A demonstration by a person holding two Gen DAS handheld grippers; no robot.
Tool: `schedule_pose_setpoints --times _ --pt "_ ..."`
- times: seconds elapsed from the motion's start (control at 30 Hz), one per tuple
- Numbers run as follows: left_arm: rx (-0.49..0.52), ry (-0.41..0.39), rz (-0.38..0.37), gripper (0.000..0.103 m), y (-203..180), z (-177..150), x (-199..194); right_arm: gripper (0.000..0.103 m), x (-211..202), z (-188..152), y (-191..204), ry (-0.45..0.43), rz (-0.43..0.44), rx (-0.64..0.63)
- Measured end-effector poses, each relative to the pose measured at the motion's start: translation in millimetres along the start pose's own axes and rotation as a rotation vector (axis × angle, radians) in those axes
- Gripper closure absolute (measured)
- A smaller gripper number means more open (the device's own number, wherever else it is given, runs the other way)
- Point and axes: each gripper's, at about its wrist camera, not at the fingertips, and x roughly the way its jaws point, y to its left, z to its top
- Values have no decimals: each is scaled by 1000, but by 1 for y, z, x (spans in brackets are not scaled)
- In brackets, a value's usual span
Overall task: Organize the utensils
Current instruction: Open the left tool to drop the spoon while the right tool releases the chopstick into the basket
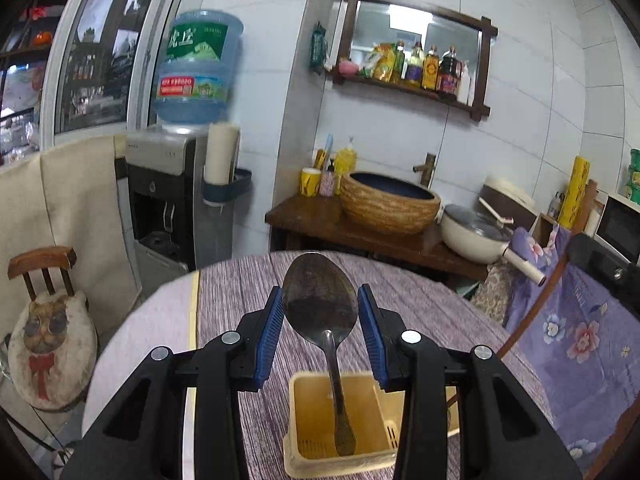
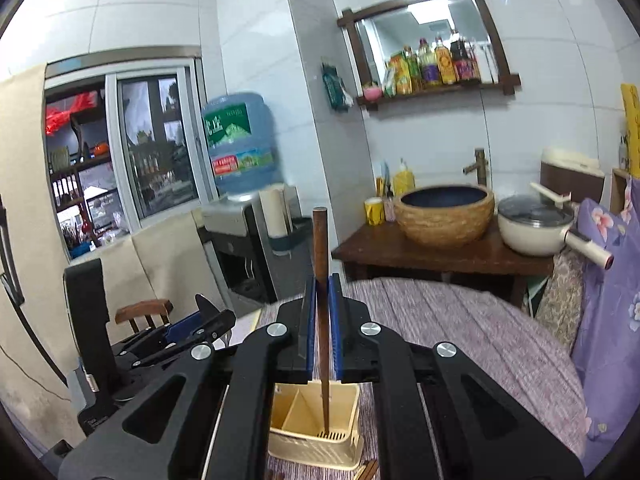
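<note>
A large metal spoon (image 1: 320,304) stands handle-down in a cream plastic utensil holder (image 1: 308,428) on the purple tablecloth. My left gripper (image 1: 320,312) is open, its blue pads on either side of the spoon bowl with a gap on each side. My right gripper (image 2: 322,320) is shut on a brown wooden chopstick (image 2: 321,264), held upright with its tip down in the right compartment of the same holder (image 2: 344,400). The left gripper also shows at the left of the right wrist view (image 2: 192,328).
The round table (image 2: 480,344) carries the holder near its front edge. A wooden chair (image 1: 44,264) with a cushion stands at the left, a chair with a purple floral cover (image 1: 580,332) at the right. Behind are a water dispenser (image 1: 176,184) and a counter with a basin (image 1: 388,204) and pot (image 1: 476,232).
</note>
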Motion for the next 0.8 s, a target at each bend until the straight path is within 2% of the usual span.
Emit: schedule_pose_setpoints --times 0.17,0.5,0.6,0.67,0.7,0.77,0.8 --pt "19 31 11 65 2 -17 8 95 21 -26 -3 67 -7 6" --pt "74 62 21 64 -4 -34 15 95 41 -49 -16 121 -29 39" --pt "69 45 7 46 -3 -35 5 95 38 -52 -16 112 -36 30" --pt "60 15 3 30 -1 -36 -6 95 31 -55 -14 95 -52 12" --pt "54 -4 7 25 1 -38 -15 92 26 -57 -12 82 -62 -4" --pt "48 -24 18 10 3 -43 -27 67 16 -63 -10 67 -77 -24" --pt "44 -32 22 9 6 -47 -35 37 9 -67 -9 53 -89 -33"
